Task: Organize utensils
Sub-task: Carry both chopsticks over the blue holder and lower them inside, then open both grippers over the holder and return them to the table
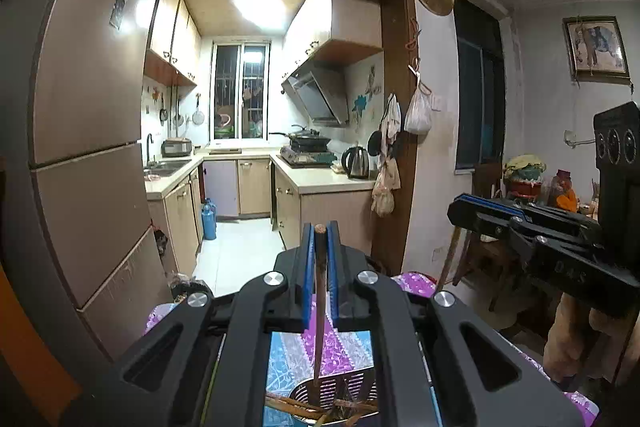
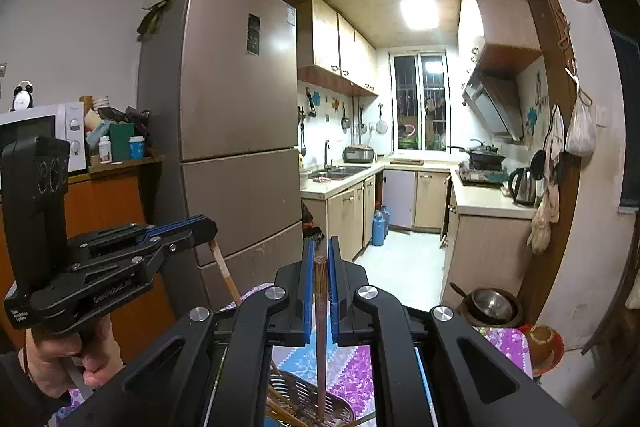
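Note:
My left gripper [image 1: 319, 233] is shut on a brown chopstick [image 1: 319, 303] that hangs straight down, its lower end inside a slotted utensil holder [image 1: 352, 385] with several chopsticks in it. My right gripper [image 2: 319, 261] is shut on a dark ridged chopstick [image 2: 320, 343] whose lower end reaches into the same slotted holder [image 2: 296, 393]. The right gripper also shows in the left wrist view [image 1: 472, 207], and the left gripper in the right wrist view [image 2: 200, 227] with its light chopstick [image 2: 226, 273] below it. Both are raised above the table.
A purple and blue flowered tablecloth [image 1: 298, 343] covers the table under the holder. A tall brown fridge [image 2: 236, 131] stands left of the kitchen doorway. A metal bowl [image 2: 492, 305] and an orange bowl [image 2: 544, 345] sit at the right. A microwave [image 2: 44, 131] is at the far left.

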Available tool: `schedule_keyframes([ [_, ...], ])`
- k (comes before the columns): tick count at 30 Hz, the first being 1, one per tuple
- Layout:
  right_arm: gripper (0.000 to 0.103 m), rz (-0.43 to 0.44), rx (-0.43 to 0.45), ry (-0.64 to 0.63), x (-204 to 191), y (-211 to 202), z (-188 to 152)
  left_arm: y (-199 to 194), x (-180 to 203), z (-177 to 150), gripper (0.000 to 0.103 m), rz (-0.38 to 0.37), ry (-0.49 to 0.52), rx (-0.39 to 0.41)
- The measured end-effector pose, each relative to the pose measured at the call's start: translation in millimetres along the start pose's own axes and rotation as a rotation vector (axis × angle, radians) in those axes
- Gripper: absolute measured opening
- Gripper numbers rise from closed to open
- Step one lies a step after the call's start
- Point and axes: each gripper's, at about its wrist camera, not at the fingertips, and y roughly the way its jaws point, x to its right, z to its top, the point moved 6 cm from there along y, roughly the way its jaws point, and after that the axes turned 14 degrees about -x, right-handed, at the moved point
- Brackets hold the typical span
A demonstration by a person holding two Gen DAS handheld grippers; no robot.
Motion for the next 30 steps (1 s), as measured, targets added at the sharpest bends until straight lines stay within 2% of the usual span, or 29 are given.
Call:
schedule_keyframes([
  [9,0.008,0.0,-0.037,0.007,3.8,29.0,-13.6,22.5,-4.7,-12.3,0.005,-0.001,-0.003,-0.058],
  [21,0.008,0.017,-0.067,0.018,4.9,45.6,-19.9,34.0,-15.0,-22.4,0.005,0.002,-0.024,-0.098],
  [22,0.009,0.016,-0.07,0.018,4.8,46.3,-20.0,33.0,-16.3,-21.6,0.006,0.003,-0.027,-0.097],
  [24,0.021,0.015,-0.062,0.018,4.3,43.8,-18.5,30.3,-17.0,-20.3,0.006,0.007,-0.028,-0.092],
  [30,0.026,0.015,-0.027,-0.001,-3.1,23.3,-9.2,16.3,-12.8,-15.8,0.006,0.017,-0.021,-0.073],
])
